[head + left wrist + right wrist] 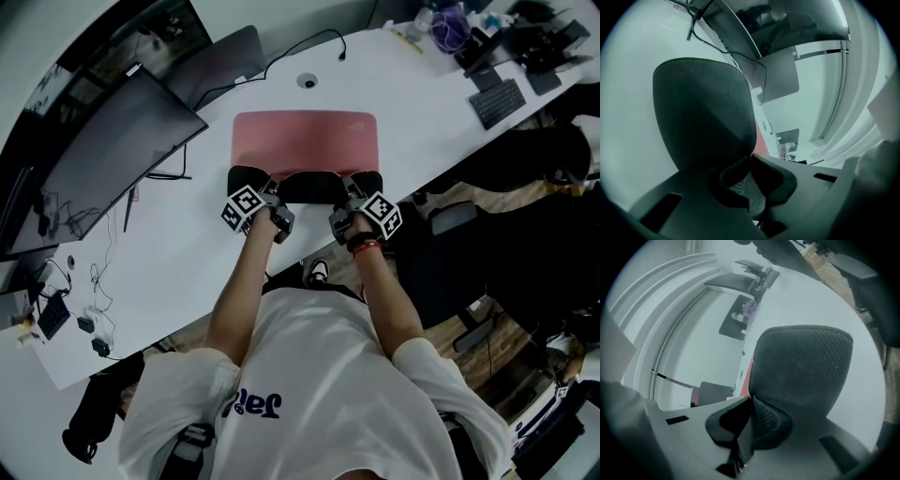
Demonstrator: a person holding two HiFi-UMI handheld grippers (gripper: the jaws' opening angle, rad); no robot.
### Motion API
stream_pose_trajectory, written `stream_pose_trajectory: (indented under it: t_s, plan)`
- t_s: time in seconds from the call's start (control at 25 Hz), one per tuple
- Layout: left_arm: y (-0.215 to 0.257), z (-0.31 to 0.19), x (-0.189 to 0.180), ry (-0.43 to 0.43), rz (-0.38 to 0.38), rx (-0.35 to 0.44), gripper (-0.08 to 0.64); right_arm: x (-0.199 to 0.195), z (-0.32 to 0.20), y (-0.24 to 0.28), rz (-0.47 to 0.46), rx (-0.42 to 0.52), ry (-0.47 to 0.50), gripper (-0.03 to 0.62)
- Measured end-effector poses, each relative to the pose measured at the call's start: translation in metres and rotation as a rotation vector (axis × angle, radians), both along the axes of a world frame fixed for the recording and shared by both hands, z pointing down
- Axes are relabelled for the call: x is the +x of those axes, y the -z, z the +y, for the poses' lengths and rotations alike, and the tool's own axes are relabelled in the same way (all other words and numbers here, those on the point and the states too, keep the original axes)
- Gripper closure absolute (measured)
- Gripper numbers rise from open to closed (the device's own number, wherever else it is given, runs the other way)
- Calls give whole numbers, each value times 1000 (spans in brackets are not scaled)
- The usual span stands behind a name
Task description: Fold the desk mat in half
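Observation:
The desk mat [305, 141] lies on the white desk [187, 253], pink face up. Its near edge is lifted and curled back, so the black textured underside [309, 186] shows. My left gripper [274, 199] is shut on the mat's near left corner. In the left gripper view the black underside [705, 117] rises from between the jaws [749, 180]. My right gripper [349, 199] is shut on the near right corner. The right gripper view shows the black corner [801, 366] standing up from the jaws [749, 420], with a strip of pink beside it.
A monitor [103, 159] stands at the left and a closed laptop [220, 61] at the back. A cable [300, 47] runs across the far desk. A keyboard [497, 101] and clutter sit at the far right. Small cables and adapters [75, 309] lie at the near left.

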State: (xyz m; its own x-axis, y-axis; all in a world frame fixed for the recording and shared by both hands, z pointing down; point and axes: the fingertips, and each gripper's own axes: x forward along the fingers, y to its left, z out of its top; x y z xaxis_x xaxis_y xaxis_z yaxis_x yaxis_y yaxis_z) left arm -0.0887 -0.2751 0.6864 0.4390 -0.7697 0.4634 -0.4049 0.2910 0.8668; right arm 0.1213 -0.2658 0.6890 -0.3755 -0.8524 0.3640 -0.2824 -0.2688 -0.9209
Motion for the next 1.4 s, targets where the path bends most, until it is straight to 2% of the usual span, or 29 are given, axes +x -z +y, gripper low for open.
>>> stream_pose_trajectory:
  t_s: [0.92,1.4]
  plan:
    - [7,-65,1,4,24,26,526,9,-64,6,-1,22,-18,563]
    - [5,-108,0,11,66,52,526,7,-109,8,16,42,-9,563]
